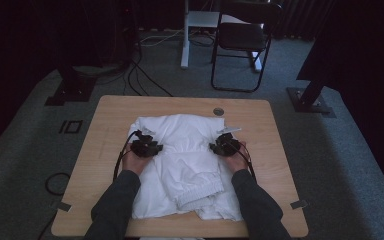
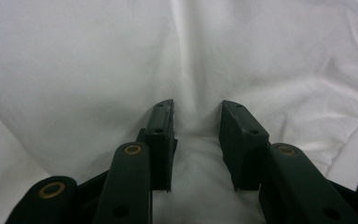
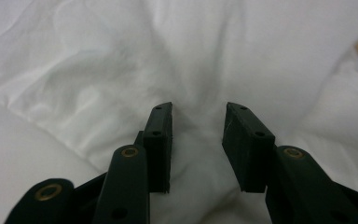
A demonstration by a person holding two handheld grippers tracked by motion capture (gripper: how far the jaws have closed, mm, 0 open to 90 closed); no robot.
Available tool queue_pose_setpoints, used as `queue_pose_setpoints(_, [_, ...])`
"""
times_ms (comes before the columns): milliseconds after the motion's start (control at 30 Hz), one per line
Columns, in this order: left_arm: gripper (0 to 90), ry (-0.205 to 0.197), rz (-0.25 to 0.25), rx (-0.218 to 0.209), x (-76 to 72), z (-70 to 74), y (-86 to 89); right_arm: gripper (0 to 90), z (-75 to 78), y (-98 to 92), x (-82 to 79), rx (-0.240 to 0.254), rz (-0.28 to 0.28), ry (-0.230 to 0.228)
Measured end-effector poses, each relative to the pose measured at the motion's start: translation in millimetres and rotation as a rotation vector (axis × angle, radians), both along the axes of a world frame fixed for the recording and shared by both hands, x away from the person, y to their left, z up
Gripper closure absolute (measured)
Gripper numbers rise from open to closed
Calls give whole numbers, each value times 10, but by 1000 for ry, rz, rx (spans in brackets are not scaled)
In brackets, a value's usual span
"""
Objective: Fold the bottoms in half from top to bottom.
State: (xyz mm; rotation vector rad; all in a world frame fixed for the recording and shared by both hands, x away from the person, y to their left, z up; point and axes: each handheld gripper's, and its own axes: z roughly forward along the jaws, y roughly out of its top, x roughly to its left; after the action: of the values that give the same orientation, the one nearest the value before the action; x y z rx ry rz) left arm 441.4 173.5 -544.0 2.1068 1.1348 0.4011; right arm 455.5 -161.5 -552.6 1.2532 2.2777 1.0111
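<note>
Folding white garment, partway through.

We see the garment (image 1: 180, 165) lying mid-surface (image 1: 275, 190), partly folded, its elastic hem bunched nearest us; smoothing remains. Left hand-held gripper (image 1: 147, 146) and right hand-held gripper (image 1: 223, 145) rest on the garment's sides, jaws partly open, cloth between but unpinched. Garment type unclear.

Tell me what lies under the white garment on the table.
The white garment lies on the wooden table, whose bare top shows around it. Anything under the cloth is covered and cannot be seen.
</note>
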Motion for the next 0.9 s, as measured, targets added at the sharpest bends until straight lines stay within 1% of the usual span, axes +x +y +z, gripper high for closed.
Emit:
queue_pose_setpoints(33, [658,3,-3,-14,-34,-9,5,625,-11,-23,-57,2,5,-7])
queue_pose_setpoints(133, [662,2,-20,-34,-179,-29,-1,631,-54,-118,-243,31,20,-31])
queue_pose_setpoints(233, [662,5,-43,-38,-356,-37,-35,631,-64,-196,-429,38,33,-29])
queue_pose_setpoints(333, [662,0,-47,-32,-564,-47,-87,631,-62,-238,-599,29,45,-22])
queue_pose_setpoints(400, [662,0,-58,-45,-707,-61,-105,632,-57,-260,-698,23,55,-16])
queue_pose_setpoints(467, [661,23,-85,-71,-831,-67,-88,632,-61,-283,-793,33,57,-9])
queue_pose_setpoints(500, [660,44,-97,-87,-882,-61,-77,632,-64,-292,-837,33,63,-10])
queue_pose_setpoints(567, [658,72,-123,-93,-948,-34,-40,632,-70,-301,-904,38,74,-11])
queue_pose_setpoints(600, [656,63,-126,-88,-962,-4,-18,632,-71,-307,-922,43,79,-8])
queue_pose_setpoints(633, [643,32,-111,-79,-958,43,12,632,-71,-308,-929,45,82,-5])
queue_pose_setpoints(667, [611,-3,-79,-79,-934,102,50,633,-69,-309,-927,45,83,-4])
queue_pose_setpoints(700, [586,-26,-47,-91,-885,169,97,636,-69,-311,-921,48,83,-2])
queue_pose_setpoints(767, [562,-68,21,-126,-748,314,191,640,-71,-325,-912,63,82,6])
queue_pose_setpoints(833, [520,-115,99,-138,-580,444,268,640,-77,-345,-906,83,81,12])
queue_pose_setpoints(867, [493,-123,136,-152,-481,490,304,644,-80,-357,-902,92,81,15])
queue_pose_setpoints(900, [461,-120,165,-165,-378,519,333,646,-83,-367,-896,100,83,17])
